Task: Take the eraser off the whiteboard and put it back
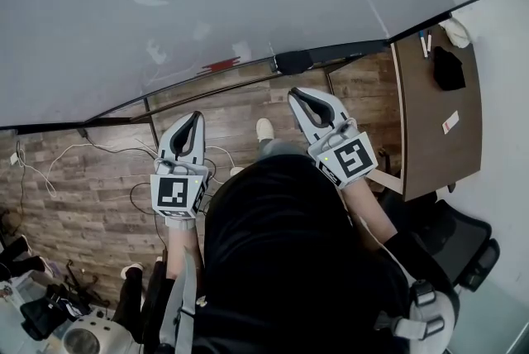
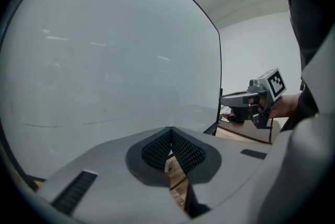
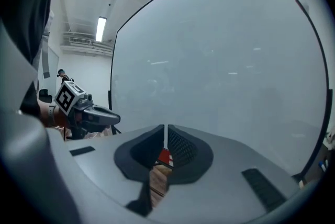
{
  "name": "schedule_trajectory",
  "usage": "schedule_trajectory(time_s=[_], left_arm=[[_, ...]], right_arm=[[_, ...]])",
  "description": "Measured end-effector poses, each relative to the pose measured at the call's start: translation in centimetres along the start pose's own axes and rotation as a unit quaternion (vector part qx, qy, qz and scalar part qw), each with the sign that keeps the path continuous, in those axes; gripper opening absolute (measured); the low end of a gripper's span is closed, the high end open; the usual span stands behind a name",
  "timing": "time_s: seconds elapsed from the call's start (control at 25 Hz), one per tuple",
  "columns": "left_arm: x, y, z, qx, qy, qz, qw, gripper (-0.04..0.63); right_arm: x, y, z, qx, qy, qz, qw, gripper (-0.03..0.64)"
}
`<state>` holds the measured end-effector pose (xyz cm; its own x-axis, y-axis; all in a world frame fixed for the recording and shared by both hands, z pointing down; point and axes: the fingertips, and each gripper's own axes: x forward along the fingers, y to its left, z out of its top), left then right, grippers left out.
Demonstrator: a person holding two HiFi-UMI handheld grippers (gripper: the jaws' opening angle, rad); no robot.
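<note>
Two grippers, left and right, faced one whiteboard, jaws closed and empty. One eraser and one red marker sat at its ledge; one desk stood alongside.

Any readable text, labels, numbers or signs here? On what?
No readable words or numbers.
Cubes on left gripper and right gripper: black-and-white square codes, no words.
Large pale grey whiteboard: faint smudges, illegible.
Small white card on brown wooden desk: too small to read.
</note>
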<state>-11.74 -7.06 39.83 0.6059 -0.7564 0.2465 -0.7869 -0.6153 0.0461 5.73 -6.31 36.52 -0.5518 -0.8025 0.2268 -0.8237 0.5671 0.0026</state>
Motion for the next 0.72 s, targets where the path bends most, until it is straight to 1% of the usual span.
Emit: schedule_trajectory(time_s=[0.32,0.4,0.52,0.64,0.72], left_arm=[[-0.6,-0.9,1.0,0.008,-0.019,-0.006,0.9998,0.006],[-0.7,-1.3,1.2,0.012,-0.018,-0.007,0.9997,0.006],[-1.0,-1.6,1.4,0.013,-0.005,-0.003,0.9999,0.006],[-1.2,-1.8,1.4,0.013,-0.014,-0.003,0.9998,0.006],[-1.3,-1.7,1.7,0.015,-0.012,0.002,0.9998,0.006]], right_arm=[[-1.9,1.0,1.1,-0.014,-0.018,0.005,1.0,0.034],[-2.3,1.0,1.1,-0.011,-0.019,0.003,1.0,0.034],[-2.7,1.1,0.6,-0.005,-0.017,0.003,1.0,0.034],[-2.9,1.1,0.1,-0.003,-0.013,0.004,1.0,0.029],[-2.8,1.0,0.0,0.003,-0.013,0.004,1.0,0.029]])
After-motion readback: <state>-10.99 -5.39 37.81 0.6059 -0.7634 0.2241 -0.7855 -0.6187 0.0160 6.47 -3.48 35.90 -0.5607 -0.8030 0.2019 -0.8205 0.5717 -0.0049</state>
